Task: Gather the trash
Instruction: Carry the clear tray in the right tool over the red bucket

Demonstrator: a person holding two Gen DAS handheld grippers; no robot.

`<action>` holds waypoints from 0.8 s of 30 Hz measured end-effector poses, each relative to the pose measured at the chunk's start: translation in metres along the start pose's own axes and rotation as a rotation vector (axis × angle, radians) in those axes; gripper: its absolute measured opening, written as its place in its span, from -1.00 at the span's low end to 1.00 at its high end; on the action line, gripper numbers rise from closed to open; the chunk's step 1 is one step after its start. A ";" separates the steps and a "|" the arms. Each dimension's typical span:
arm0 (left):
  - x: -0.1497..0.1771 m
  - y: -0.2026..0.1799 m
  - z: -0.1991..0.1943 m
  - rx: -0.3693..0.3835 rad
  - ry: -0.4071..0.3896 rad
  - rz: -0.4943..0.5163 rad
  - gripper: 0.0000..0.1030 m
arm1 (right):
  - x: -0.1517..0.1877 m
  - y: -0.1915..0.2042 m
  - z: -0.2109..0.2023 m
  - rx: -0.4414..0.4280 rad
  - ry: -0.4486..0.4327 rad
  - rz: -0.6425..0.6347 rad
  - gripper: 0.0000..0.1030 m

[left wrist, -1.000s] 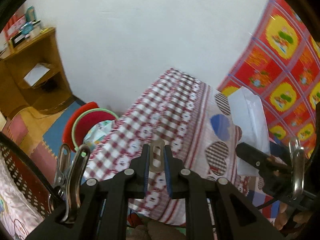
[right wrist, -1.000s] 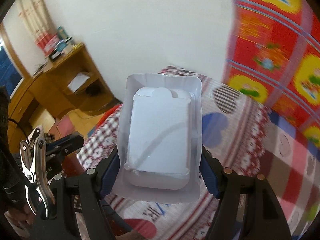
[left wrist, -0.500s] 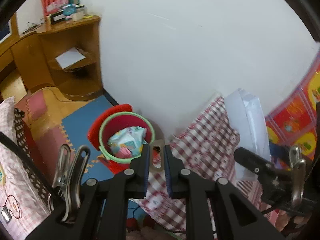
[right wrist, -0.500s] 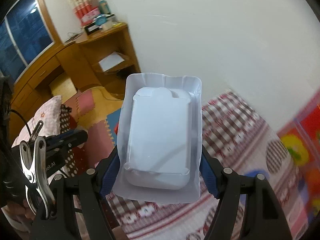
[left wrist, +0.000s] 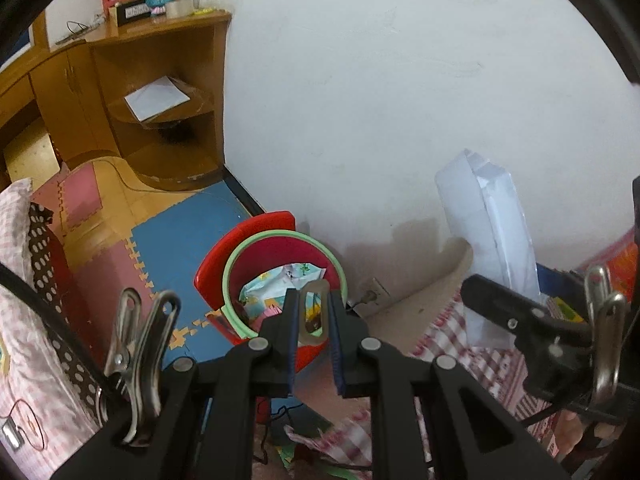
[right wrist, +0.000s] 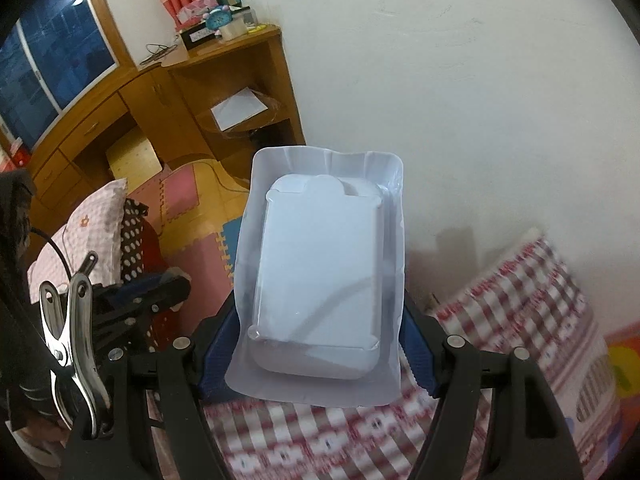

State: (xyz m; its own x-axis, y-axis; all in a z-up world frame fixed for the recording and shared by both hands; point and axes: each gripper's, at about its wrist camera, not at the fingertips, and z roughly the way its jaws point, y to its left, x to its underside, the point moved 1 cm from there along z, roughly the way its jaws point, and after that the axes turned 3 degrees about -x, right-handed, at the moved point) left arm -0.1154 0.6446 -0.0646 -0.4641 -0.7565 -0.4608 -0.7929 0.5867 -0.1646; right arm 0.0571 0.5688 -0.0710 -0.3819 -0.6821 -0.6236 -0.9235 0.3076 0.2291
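The right tongs clench a thin plastic blister tray by its flimsy side edges — likely light and springy — while the left tongs pinch a small metal tab above the red bin.

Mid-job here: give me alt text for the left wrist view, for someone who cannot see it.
The left gripper pinches a small metal tab above a red trash bin with a green rim, wrappers inside. The right gripper holds white plastic packaging at right.

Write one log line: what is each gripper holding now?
left gripper: small metal tab | right gripper: white plastic blister tray | red bin: below left
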 end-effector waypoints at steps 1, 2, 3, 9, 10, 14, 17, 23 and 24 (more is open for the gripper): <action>-0.005 0.006 0.009 0.002 0.012 0.000 -0.73 | -0.004 0.001 0.007 0.001 0.005 0.003 0.43; -0.010 0.012 0.016 0.005 0.022 0.001 -0.73 | -0.009 0.003 0.014 0.004 0.010 0.007 0.43; -0.014 0.016 0.023 0.008 0.033 0.003 -0.73 | -0.013 0.004 0.023 0.009 0.019 0.010 0.43; -0.034 0.034 0.080 0.051 0.098 0.063 -0.73 | -0.032 0.003 0.074 0.036 0.083 0.035 0.43; -0.035 0.036 0.089 0.060 0.108 0.067 -0.72 | -0.035 0.002 0.082 0.041 0.096 0.038 0.43; -0.039 0.046 0.133 0.085 0.157 0.078 -0.72 | -0.041 -0.002 0.113 0.061 0.144 0.043 0.43; -0.040 0.052 0.165 0.103 0.201 0.075 -0.71 | -0.044 -0.007 0.136 0.075 0.181 0.050 0.43; -0.036 0.058 0.224 0.119 0.282 0.079 -0.68 | -0.045 -0.013 0.165 0.076 0.232 0.061 0.44; -0.034 0.058 0.231 0.122 0.291 0.081 -0.66 | -0.045 -0.013 0.170 0.076 0.239 0.063 0.44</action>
State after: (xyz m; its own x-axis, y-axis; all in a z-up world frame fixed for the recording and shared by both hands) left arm -0.0545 0.7711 -0.2600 -0.6313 -0.7462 -0.2115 -0.7035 0.6657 -0.2487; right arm 0.0928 0.7086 -0.1730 -0.4442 -0.7948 -0.4135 -0.8959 0.3971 0.1990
